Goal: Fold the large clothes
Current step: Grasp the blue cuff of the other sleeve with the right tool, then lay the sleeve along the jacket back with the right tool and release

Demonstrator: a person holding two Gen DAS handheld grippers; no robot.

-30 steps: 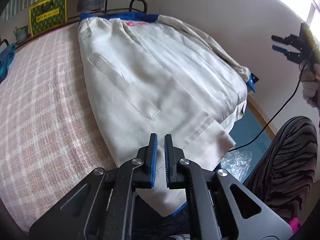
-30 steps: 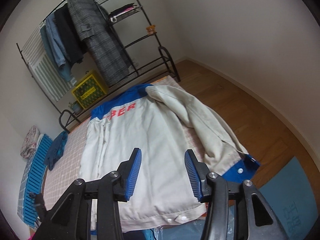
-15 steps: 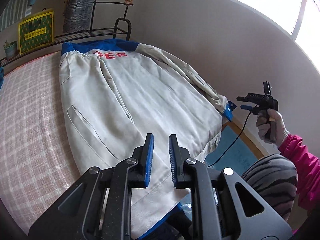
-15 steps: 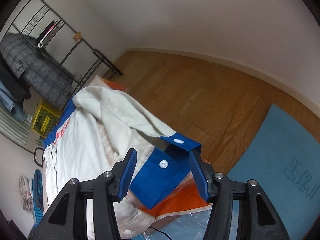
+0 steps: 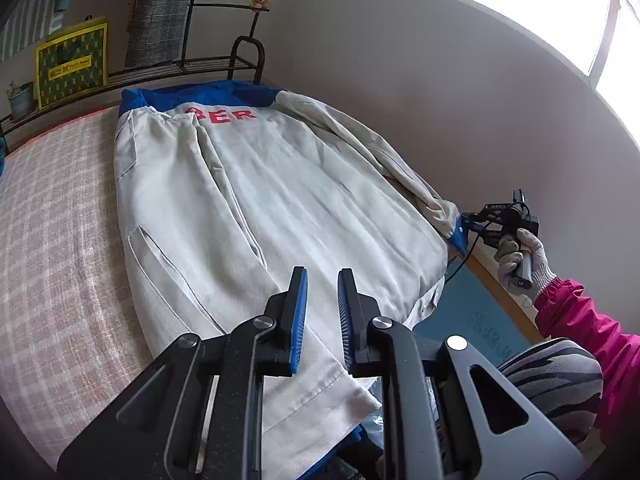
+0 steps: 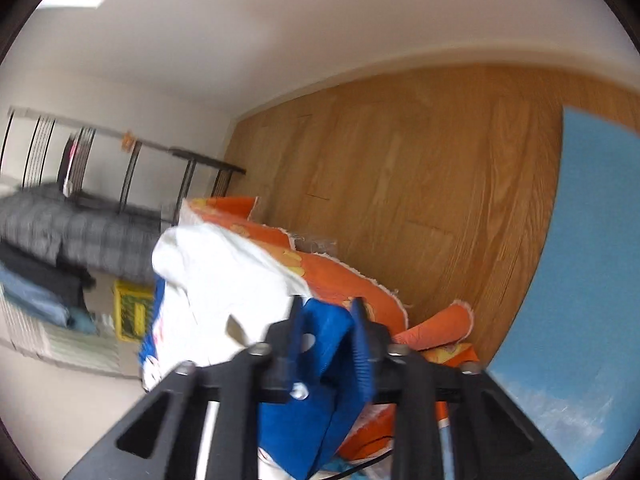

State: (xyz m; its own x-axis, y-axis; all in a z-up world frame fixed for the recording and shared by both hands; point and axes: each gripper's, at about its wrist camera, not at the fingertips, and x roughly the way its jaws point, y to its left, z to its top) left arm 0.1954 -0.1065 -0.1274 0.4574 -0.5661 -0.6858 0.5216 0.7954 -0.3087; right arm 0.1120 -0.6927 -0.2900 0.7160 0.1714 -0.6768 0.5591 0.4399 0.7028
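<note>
My right claw (image 6: 326, 330) has just closed on the blue cuff (image 6: 316, 380); my left claw (image 5: 322, 314) hovers narrow, empty. The jacket (image 5: 280, 208) lies flat on the bed (image 5: 52, 220), sleeve not yet folded.

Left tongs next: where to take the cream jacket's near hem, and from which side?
Grip the free hem corner of the cream jacket with blue collar, below the left tongs, which are slightly open and empty. Come from the near side, low: that corner seems to overhang the bed edge, so a pad can probably slip under; elsewhere the hem lies flat on the pink checked bedspread.
</note>
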